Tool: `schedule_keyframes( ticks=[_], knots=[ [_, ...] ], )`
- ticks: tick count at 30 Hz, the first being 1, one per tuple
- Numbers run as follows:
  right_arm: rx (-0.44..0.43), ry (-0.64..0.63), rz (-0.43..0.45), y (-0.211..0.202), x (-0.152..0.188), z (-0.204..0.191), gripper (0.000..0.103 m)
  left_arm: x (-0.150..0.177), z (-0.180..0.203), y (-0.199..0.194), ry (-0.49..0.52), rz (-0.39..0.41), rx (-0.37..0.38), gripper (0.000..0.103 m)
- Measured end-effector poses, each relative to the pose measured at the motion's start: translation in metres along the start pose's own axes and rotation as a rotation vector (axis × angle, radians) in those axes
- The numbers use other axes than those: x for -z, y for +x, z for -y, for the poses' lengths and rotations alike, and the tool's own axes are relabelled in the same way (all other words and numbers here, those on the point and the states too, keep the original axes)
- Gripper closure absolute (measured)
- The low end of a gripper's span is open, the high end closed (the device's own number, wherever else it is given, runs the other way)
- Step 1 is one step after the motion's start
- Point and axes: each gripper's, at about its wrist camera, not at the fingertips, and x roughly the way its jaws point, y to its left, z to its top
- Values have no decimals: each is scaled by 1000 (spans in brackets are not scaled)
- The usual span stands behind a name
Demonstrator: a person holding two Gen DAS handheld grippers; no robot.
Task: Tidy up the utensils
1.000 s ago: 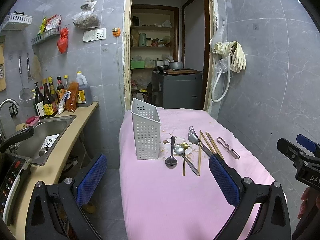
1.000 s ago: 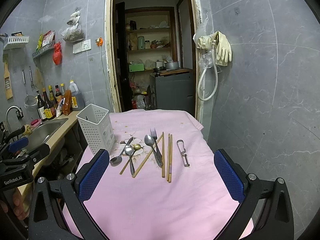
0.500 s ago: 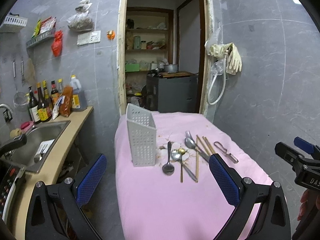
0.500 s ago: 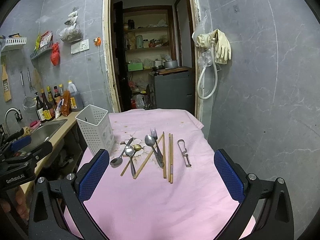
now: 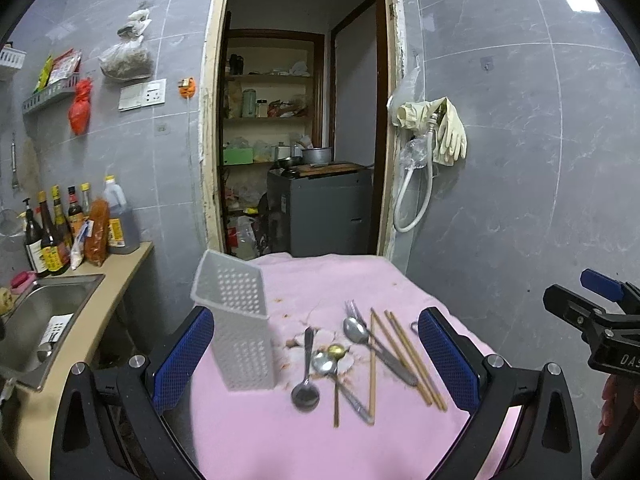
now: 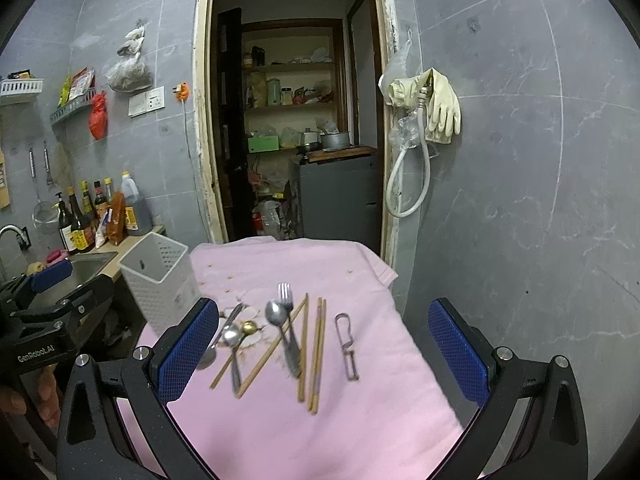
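Note:
A white perforated utensil holder [image 5: 236, 328] stands at the left of a pink-covered table [image 5: 280, 432]; it also shows in the right wrist view [image 6: 158, 284]. To its right lie spoons [image 5: 306, 392], a fork [image 6: 285, 294], wooden chopsticks [image 5: 408, 356] and a metal peeler [image 6: 347, 344]. My left gripper [image 5: 316, 356] is open and empty, above the near part of the table. My right gripper [image 6: 324, 344] is open and empty, above the utensils. Each gripper shows at the edge of the other's view.
A counter with a steel sink [image 5: 36, 320] and sauce bottles [image 5: 60, 232] runs along the left. An open doorway [image 5: 300, 140] with shelves and a grey cabinet [image 5: 324, 212] lies behind the table. Rubber gloves [image 5: 444, 132] and a hose hang on the right wall.
Both grippers have moved closer to the table and the utensils now look larger. The left view has swung right, away from the sink. Both stay open.

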Motion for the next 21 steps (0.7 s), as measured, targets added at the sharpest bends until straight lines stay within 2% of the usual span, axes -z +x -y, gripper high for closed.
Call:
schedule_keyframes(
  ticks=[8,16,21],
  knots=[
    [-34,-63,-11,65,-23,24,1,-11,25,63,-1,-23,-5,0],
    [-80,-94,-64,151,-38,54,1,-7,46,142,-1,-147,46,0],
    [-111,-92,-128,210,-30,64,1,7,50,194,-21,-231,58,4]
  ],
)
